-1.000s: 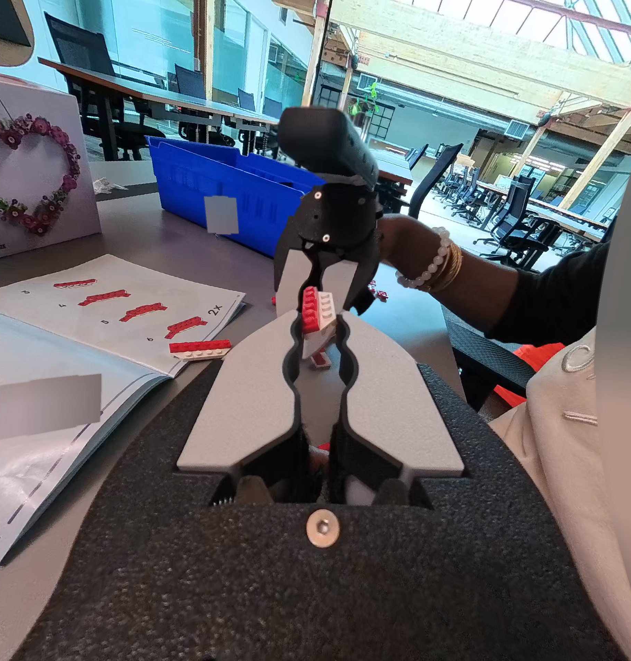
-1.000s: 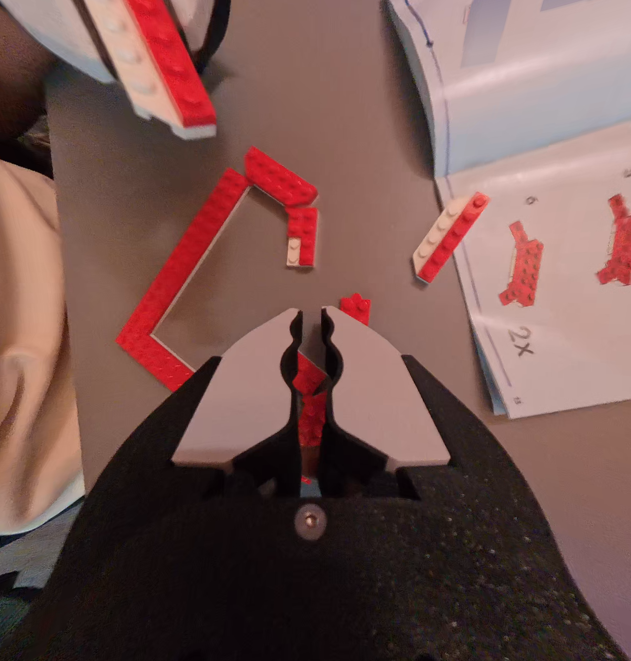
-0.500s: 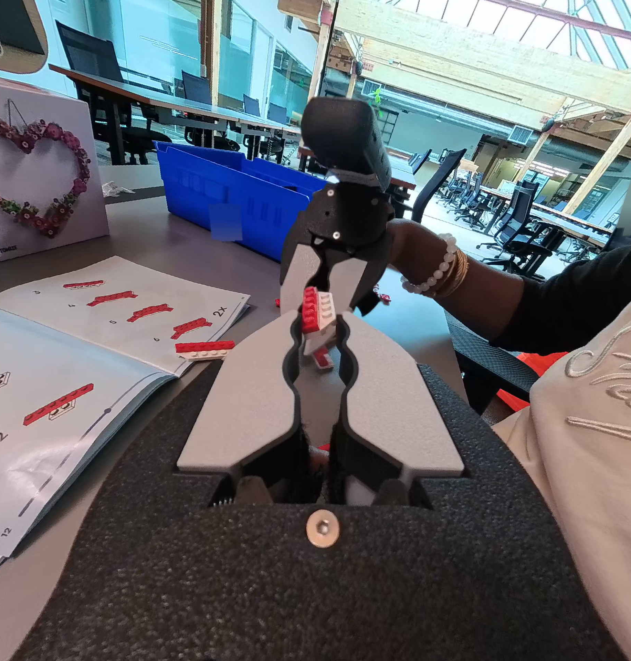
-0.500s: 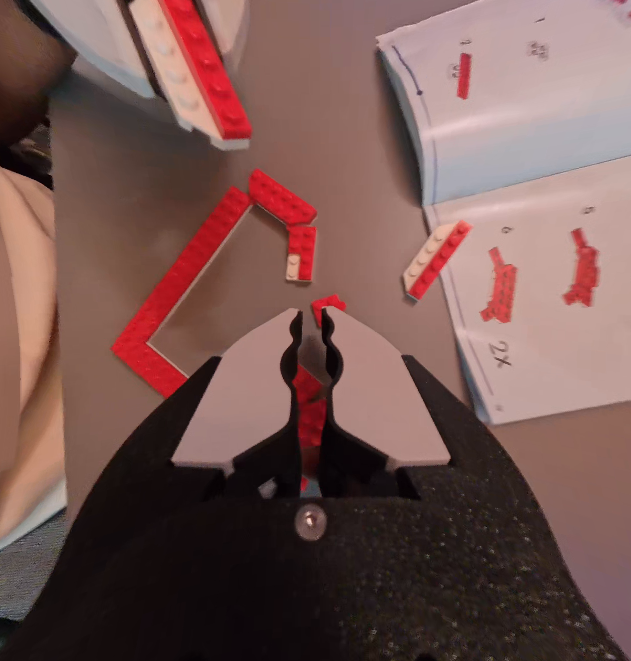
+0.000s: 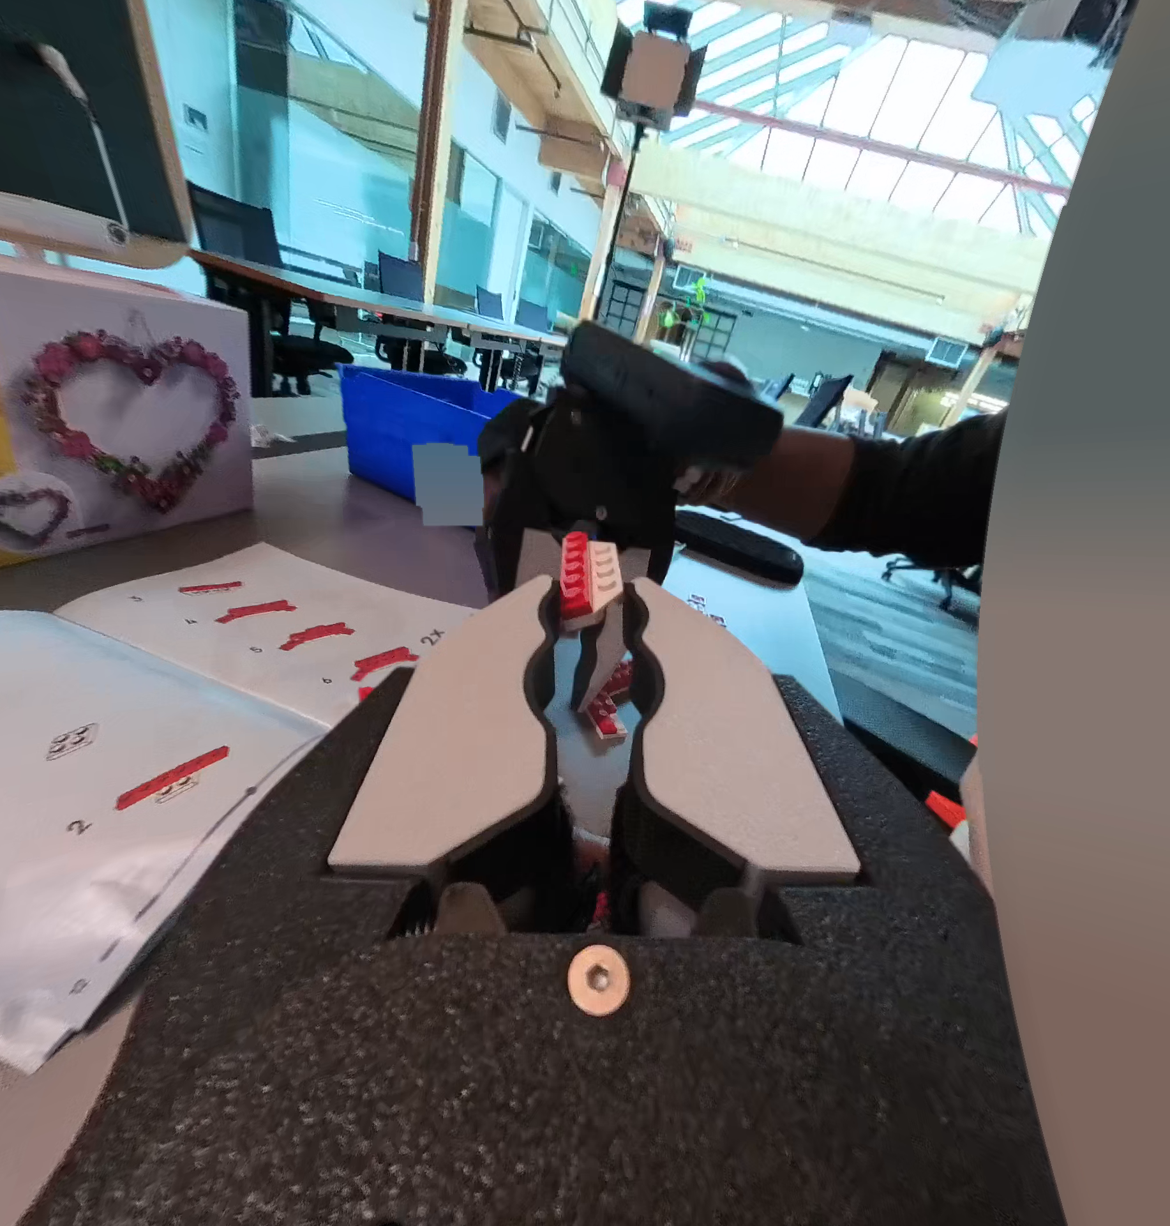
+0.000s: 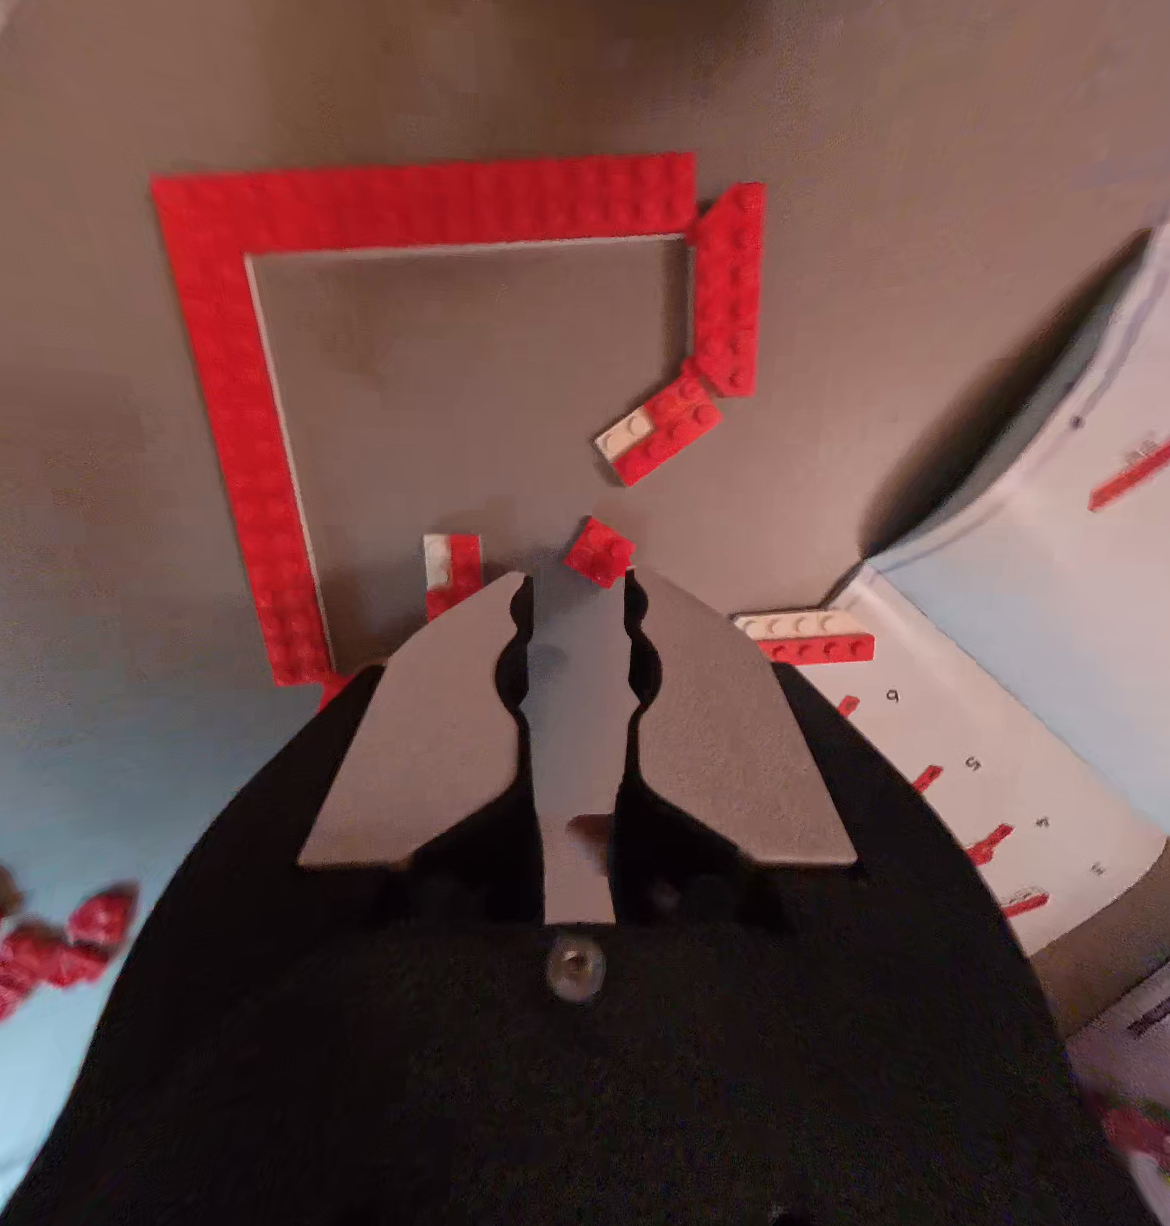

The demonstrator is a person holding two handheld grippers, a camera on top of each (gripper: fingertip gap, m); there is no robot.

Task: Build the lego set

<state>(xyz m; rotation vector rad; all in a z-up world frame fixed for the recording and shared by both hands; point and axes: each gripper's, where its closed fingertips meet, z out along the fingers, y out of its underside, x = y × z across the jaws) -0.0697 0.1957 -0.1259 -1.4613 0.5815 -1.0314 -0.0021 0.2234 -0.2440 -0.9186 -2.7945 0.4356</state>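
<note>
Left wrist view: my left gripper [image 5: 592, 600] is clamped on a red-and-white brick strip [image 5: 587, 584], held up off the bench [image 5: 370, 524]. Right gripper [image 5: 572, 597] sits directly ahead, nose down, blocking the line forward; one of its fingers [image 5: 598, 653] reaches down behind the strip to loose red bricks [image 5: 608, 703]. Open manual [image 5: 171, 696] covers the bench's left side, box with a heart picture [image 5: 111, 424] behind it, blue bin [image 5: 409, 424] toward the far edge. My sleeve cuts off the right of frame.

Right wrist view: my right gripper [image 6: 575, 587] has a narrow gap, nothing in it. Red frame [image 6: 290, 265] lies flat ahead, its interior bare bench [image 6: 469, 371]. Small red brick [image 6: 598, 552] just past the tips. Red-white piece [image 6: 451, 570] partly hidden by the left finger [image 6: 436, 723]. Another red-white strip [image 6: 804, 637] rests on the manual's edge [image 6: 1033, 597]. Pile of red bits [image 6: 38, 942] lower left, blurred.
</note>
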